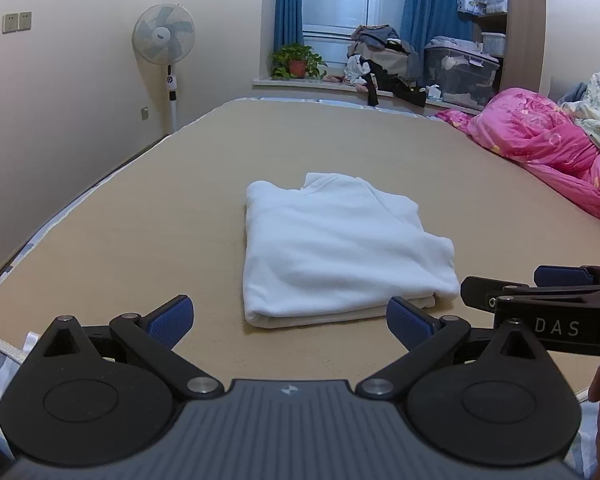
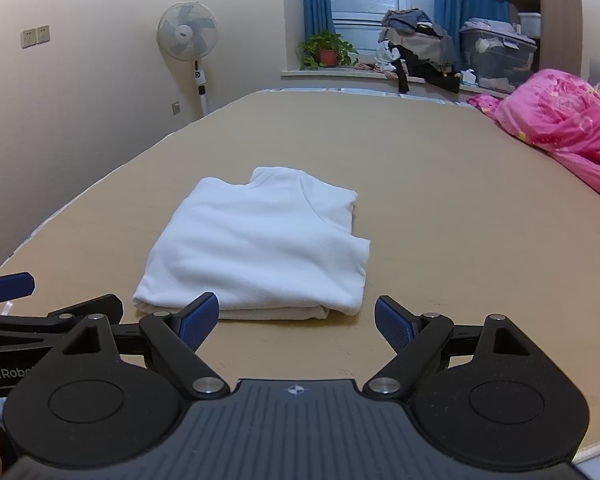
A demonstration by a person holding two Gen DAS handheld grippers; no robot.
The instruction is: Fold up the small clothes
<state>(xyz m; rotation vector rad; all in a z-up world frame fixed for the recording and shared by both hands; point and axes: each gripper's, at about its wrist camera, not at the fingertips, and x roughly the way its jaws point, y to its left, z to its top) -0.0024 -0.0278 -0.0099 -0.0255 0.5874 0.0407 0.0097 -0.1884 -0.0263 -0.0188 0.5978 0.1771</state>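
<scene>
The left tool and right tool sit low in frame, jaws spread wide, gripping nothing. Just beyond them, mid-frame, the folded white garment lies flat on the tan bed.

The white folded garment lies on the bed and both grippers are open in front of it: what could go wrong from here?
1. The white garment is stacked in layers, with an uneven right edge. A pinch at the near edge may catch only the top layer and undo the fold.
2. The left gripper and right gripper sit close side by side, so they could bump when reaching in.
3. The fingers may drag the garment across the tan bed and wrinkle it.
</scene>
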